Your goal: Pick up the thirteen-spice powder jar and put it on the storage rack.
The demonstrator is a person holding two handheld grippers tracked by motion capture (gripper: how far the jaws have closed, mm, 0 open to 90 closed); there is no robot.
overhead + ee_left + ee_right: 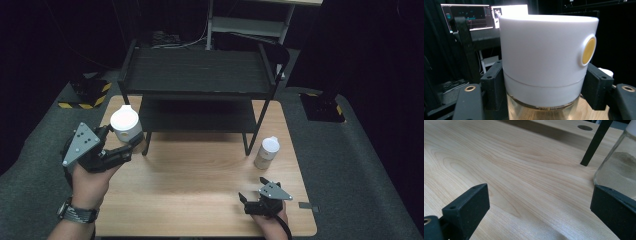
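The left hand (92, 182), a watch at its wrist, holds the left tongs (127, 145) raised at the left, pointing forward and right, jaws clamped on a white-capped jar (125, 125). The right hand (270, 222) keeps the right tongs (252, 192) low at the near right edge, jaws spread wide with nothing between them.

A black two-tier shelf rack (200, 80) stands on the far half of the light wooden table (200, 190), both tiers bare. A second white-capped glass jar (266, 152) with pale powder inside sits just beside the rack's front right leg. Grey carpet all round, yellow-and-black striped blocks (90, 95) on the floor, lit monitors (469, 17) beyond.
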